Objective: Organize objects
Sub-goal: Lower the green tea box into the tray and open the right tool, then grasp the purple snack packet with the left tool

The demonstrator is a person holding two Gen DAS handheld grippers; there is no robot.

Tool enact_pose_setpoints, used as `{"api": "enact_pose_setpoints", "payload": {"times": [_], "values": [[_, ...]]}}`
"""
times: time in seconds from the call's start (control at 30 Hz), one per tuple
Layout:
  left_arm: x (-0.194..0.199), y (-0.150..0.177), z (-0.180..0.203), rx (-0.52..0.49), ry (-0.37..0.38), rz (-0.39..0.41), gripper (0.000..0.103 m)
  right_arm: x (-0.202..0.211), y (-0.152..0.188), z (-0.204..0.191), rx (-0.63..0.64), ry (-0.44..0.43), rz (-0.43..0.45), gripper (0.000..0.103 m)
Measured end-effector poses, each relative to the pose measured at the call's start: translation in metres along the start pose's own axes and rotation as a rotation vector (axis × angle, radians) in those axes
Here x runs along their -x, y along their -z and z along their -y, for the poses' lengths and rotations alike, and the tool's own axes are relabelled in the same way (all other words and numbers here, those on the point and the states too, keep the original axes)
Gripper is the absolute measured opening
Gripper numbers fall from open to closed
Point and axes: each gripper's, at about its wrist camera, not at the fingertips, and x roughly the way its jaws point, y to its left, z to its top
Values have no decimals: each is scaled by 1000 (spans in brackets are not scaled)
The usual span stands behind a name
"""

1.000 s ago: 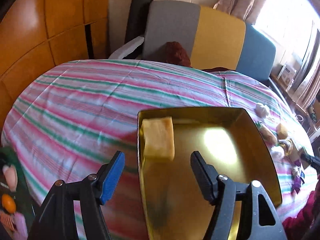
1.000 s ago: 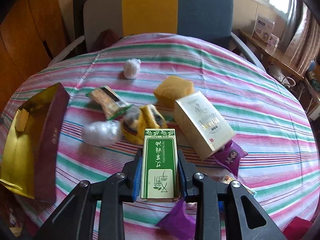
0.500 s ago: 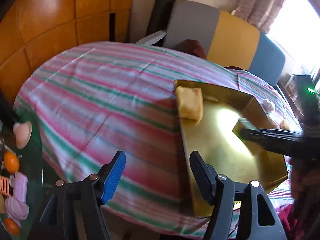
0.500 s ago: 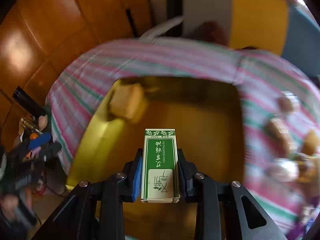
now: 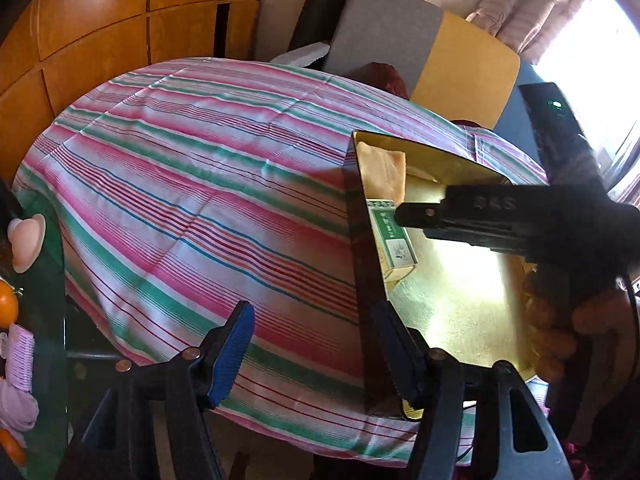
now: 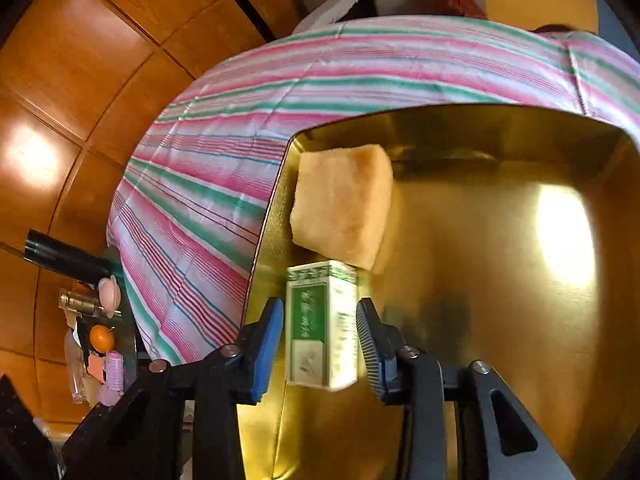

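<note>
The right claw is standing open around the green box, which is lying in the gold tray beside the sponge. Pulling back crookedly could be dragging the box. The left claw, open, is straddling the tray's wall.

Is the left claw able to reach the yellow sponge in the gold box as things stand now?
Probably not directly. The left claw is open at the near wall of the gold box, but the green carton and the right claw lie between it and the sponge in the far corner.
</note>
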Motion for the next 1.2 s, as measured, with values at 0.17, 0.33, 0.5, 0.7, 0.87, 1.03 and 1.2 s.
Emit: {"api": "enact_pose_setpoints", "payload": {"times": [0.17,0.33,0.5,0.7,0.87,1.03,1.2], "values": [[6,0,16,-47,-11,18,62,31,15,12,35,29,53,48],[14,0,37,-90,-5,38,62,70,34,29,83,95,125,58],[22,0,66,-152,16,57,62,110,53,50,116,165,197,62],[24,5,107,-239,44,58,62,155,76,87,96,226,275,67],[24,11,139,-310,79,49,62,196,95,128,45,284,338,75],[23,14,173,-383,114,42,62,238,114,178,-49,362,396,79],[22,17,218,-485,178,35,61,285,141,244,-192,469,450,80]]}}
